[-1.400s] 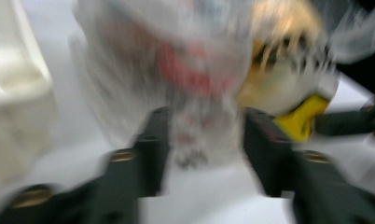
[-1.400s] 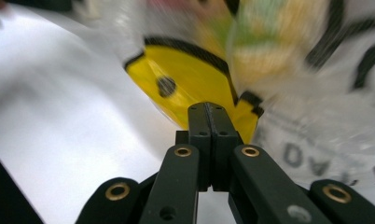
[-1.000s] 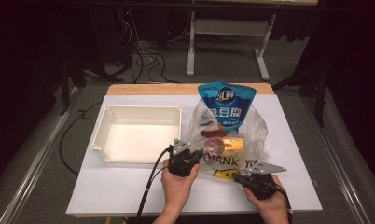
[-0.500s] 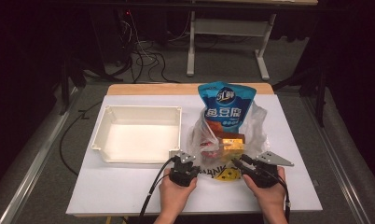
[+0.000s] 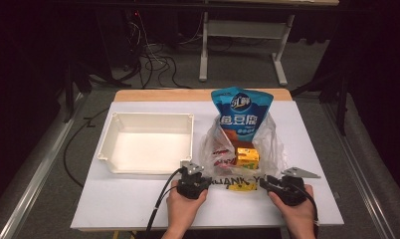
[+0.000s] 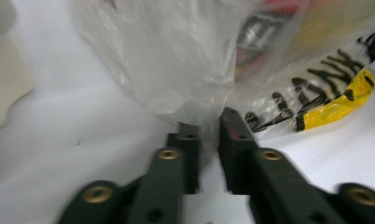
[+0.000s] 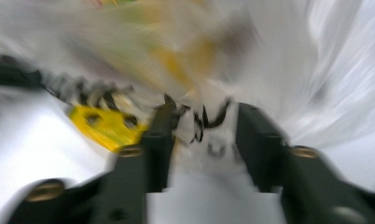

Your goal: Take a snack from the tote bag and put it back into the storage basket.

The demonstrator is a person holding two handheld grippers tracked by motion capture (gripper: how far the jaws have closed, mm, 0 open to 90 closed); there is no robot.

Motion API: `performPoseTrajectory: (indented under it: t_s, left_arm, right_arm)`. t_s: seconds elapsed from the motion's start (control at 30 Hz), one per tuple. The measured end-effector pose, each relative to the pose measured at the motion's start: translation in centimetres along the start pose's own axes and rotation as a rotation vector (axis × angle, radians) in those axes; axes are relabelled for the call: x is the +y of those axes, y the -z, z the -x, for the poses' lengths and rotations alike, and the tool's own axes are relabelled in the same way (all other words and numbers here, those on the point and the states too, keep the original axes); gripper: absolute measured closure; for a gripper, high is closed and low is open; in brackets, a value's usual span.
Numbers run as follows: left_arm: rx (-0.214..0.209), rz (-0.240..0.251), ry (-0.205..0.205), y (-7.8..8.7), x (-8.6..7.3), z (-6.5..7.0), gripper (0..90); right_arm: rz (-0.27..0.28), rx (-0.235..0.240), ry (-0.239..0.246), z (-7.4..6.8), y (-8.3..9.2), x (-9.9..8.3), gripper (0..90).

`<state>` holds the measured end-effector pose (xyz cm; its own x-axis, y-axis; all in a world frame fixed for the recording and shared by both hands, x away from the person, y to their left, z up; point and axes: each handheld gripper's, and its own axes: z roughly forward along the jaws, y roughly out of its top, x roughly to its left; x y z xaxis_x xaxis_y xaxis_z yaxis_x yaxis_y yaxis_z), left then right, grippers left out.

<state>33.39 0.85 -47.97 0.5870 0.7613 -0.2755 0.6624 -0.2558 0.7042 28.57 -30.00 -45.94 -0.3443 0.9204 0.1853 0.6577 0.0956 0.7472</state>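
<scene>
A clear plastic bag (image 5: 270, 144) printed THANK YOU lies on the white table (image 5: 138, 204). Inside it are a blue snack pouch (image 5: 242, 112), a yellow box (image 5: 248, 157) and a red packet (image 5: 220, 154). My left gripper (image 5: 198, 175) is at the bag's near left corner. Its jaws have just been opening and stand a little apart, with the bag's film (image 6: 176, 56) running down between its fingertips (image 6: 210, 122). My right gripper (image 5: 265, 182) is at the near right corner. Its jaws have also been opening and stand wide around the blurred printed film (image 7: 209, 135).
A white empty tray (image 5: 106, 147) sits left of the bag, close to my left gripper. Cables trail from both grippers toward the table's near edge. Beyond the table stand a dark floor with cables and a metal frame (image 5: 203, 45).
My left gripper came down toward the near edge and its jaws parted slightly. My right gripper slid right and opened. The bag's near edge now lies flat on the table.
</scene>
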Motion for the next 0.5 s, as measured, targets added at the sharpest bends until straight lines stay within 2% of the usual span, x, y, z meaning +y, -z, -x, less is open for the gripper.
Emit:
performPoseTrajectory:
  t_s: [0.03, 0.07, 0.13, 0.23, 0.27, 0.3, 0.37, 0.5]
  left_arm:
    - [-0.012, 0.035, -0.001, 0.7, -0.1, 0.0, 72.7]
    - [-0.012, 0.035, -0.001, 0.7, -0.1, 0.0, 68.9]
    - [-0.016, 0.102, -0.016, 2.5, 0.3, 0.1, 60.8]
    - [-0.024, 0.158, -0.040, 4.5, 0.9, 0.1, 53.1]
    - [-0.024, 0.158, -0.040, 4.5, 0.9, 0.1, 51.6]
    - [-0.033, 0.192, -0.042, 5.7, 1.5, -0.1, 50.6]
    - [-0.066, 0.216, -0.034, 6.8, 2.2, -0.5, 46.0]
    - [-0.078, 0.271, -0.023, 8.1, 3.5, -1.0, 40.5]
  right_arm:
    - [0.045, 0.005, 0.018, -0.2, 1.1, 0.3, 53.2]
    - [0.089, 0.007, 0.025, -0.3, 2.1, 0.6, 50.1]
    - [0.176, 0.009, 0.031, -0.5, 3.7, 1.3, 47.7]
    - [0.260, -0.012, 0.055, -0.7, 5.1, 2.5, 44.7]
    - [0.277, -0.022, 0.061, -0.8, 5.4, 2.9, 43.6]
    - [0.290, -0.035, 0.063, -0.8, 5.7, 3.3, 42.5]
    - [0.315, -0.033, 0.051, -0.8, 6.1, 3.9, 41.1]
    - [0.341, -0.037, 0.047, -0.5, 7.2, 4.7, 37.5]
